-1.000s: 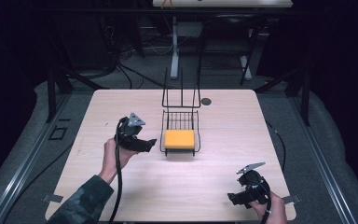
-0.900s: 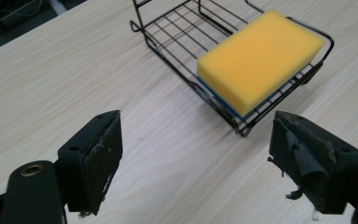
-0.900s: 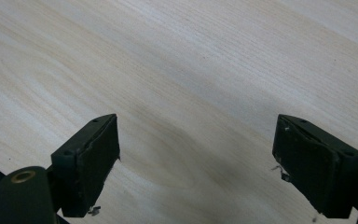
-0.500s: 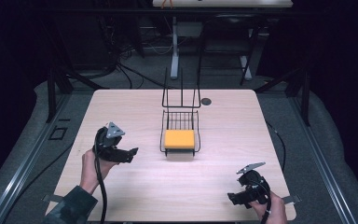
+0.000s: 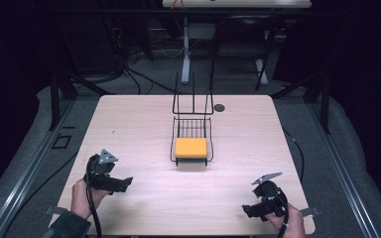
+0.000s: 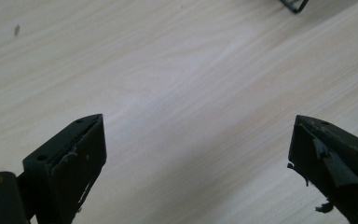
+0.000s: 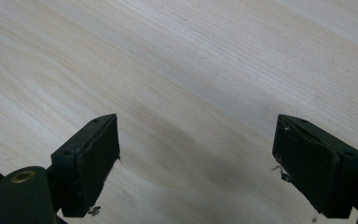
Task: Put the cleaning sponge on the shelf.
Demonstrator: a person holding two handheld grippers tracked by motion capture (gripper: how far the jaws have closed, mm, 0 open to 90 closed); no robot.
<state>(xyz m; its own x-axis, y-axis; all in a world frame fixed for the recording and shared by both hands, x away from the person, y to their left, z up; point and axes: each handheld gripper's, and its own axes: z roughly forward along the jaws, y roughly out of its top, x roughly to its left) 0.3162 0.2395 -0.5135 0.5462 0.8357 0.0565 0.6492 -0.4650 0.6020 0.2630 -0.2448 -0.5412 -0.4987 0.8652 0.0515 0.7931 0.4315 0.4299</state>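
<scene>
A black wire rack (image 5: 192,128) stands at the table's centre with a yellow sponge (image 5: 191,148) lying on its low front tray. My left gripper (image 5: 121,184) sits near the table's front left, held by a hand, well left of and nearer than the rack. Its jaws stand wide apart over bare wood (image 6: 196,149), with a corner of the wire rack (image 6: 294,4) at the top edge of the left gripper view. My right gripper (image 5: 250,210) rests by the front right corner. It is open too, with only table (image 7: 196,140) between its jaws.
The light wooden table (image 5: 129,124) has a small dark round cap (image 5: 220,107) behind the rack. Cables trail from both grippers over the front edge. Dark floor, black frame legs and another table's legs lie beyond the far edge.
The left gripper has drawn back from beside the rack toward the front left of the table. The right gripper has stayed put. The sponge rests in the rack throughout.
</scene>
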